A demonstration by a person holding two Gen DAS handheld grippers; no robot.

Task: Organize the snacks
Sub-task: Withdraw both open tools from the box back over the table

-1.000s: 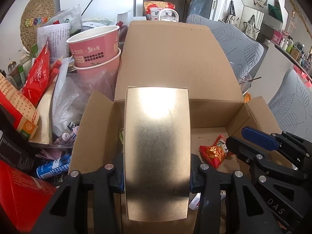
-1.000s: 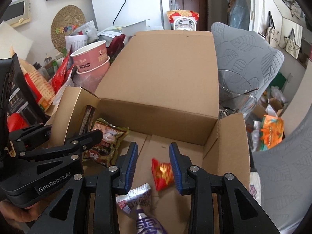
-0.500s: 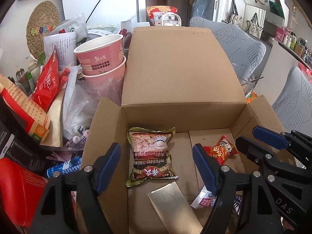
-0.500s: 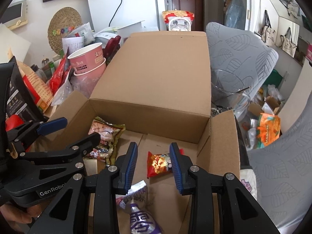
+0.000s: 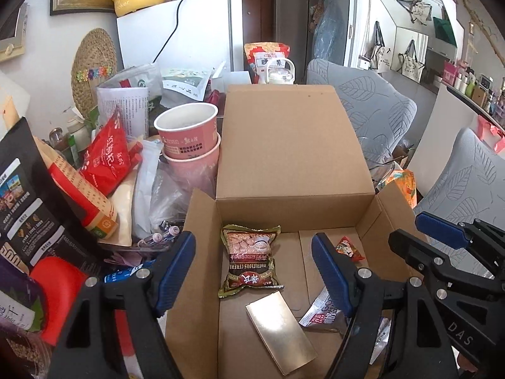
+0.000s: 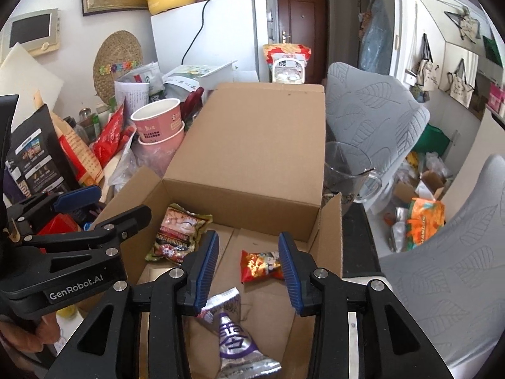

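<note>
Now I look down into the open cardboard box (image 5: 293,164) with both tools above it. My left gripper (image 5: 254,271) stands with its jaws wide apart and nothing is between the pads; it holds nothing. Below it, on the floor of the box, the gold flat box (image 5: 281,331) lies on its broad side, a little turned, near the front edge. Just behind it, almost touching its far corner, lies the cereal packet (image 5: 251,260) with green edges and a brown band of letters.

My right gripper (image 6: 249,271) is only partly open and its jaws are opening at this moment. Nothing is pressed between its pads, so it also carries nothing. Seen through the gap between them, the small red snack packet (image 6: 260,265) lies on the box floor, toward the right wall. Closer to me, under this gripper, the silver and purple packet (image 6: 236,344) lies with its narrow end pointing away from me. In the left wrist view I see only a white and red corner of a wrapper beside the right pad, and I cannot tell if it is the same packet.

Left of the box stand two pink paper cups (image 5: 189,139), one inside the other, among many other bags.
</note>
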